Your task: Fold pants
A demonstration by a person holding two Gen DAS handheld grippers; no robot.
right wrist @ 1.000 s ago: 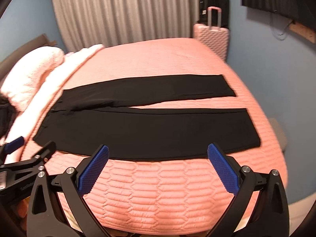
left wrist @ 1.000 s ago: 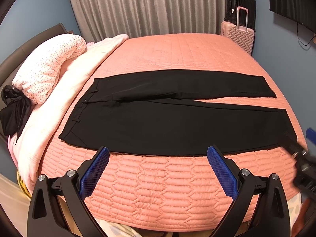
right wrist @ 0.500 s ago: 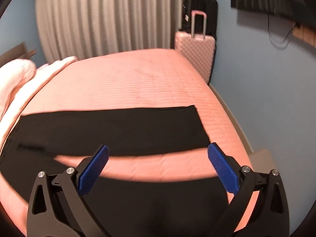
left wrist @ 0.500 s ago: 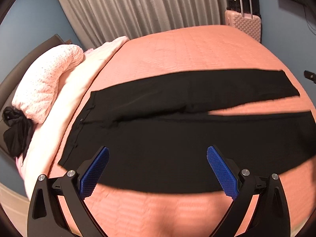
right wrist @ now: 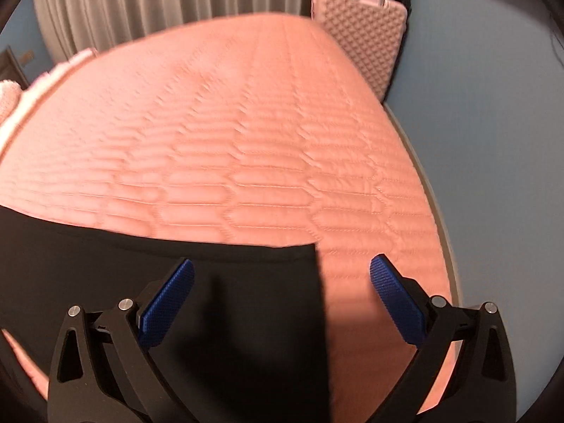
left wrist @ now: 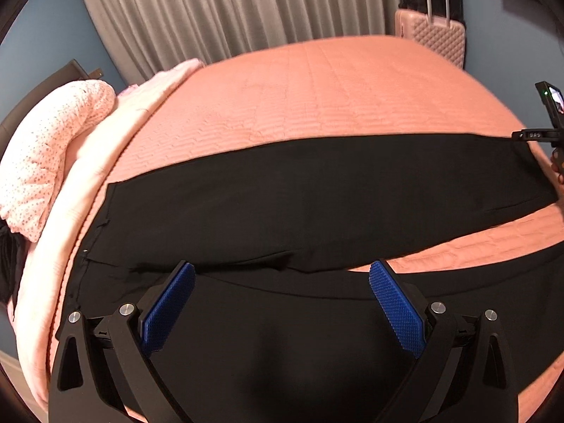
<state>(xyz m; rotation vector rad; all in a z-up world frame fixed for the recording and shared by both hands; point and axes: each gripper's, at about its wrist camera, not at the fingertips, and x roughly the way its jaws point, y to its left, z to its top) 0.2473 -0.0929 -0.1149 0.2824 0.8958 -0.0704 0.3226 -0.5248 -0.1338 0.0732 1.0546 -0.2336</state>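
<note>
Black pants (left wrist: 317, 194) lie flat on the pink quilted bed (left wrist: 335, 88), waistband to the left and the two legs running right with a narrow gap between them. My left gripper (left wrist: 282, 282) hovers open over the near leg, close to the crotch, holding nothing. In the right wrist view the far leg's hem end (right wrist: 246, 299) lies between and below the fingers of my right gripper (right wrist: 282, 282), which is open and empty; the hem's far corner sits just ahead of it. The right gripper's frame (left wrist: 548, 116) shows at the left view's right edge, beside that hem.
A pink pillow and folded blanket (left wrist: 53, 148) are piled along the bed's left side. A pink suitcase (right wrist: 359, 31) stands by the blue wall beyond the bed's far right corner. Grey curtains (left wrist: 229, 7) hang behind. The bed's right edge (right wrist: 437, 232) drops to the floor.
Both grippers have moved forward over the bed. The left went from the bed's near edge to above the near leg; the right advanced to the far leg's hem. Both stayed open.
</note>
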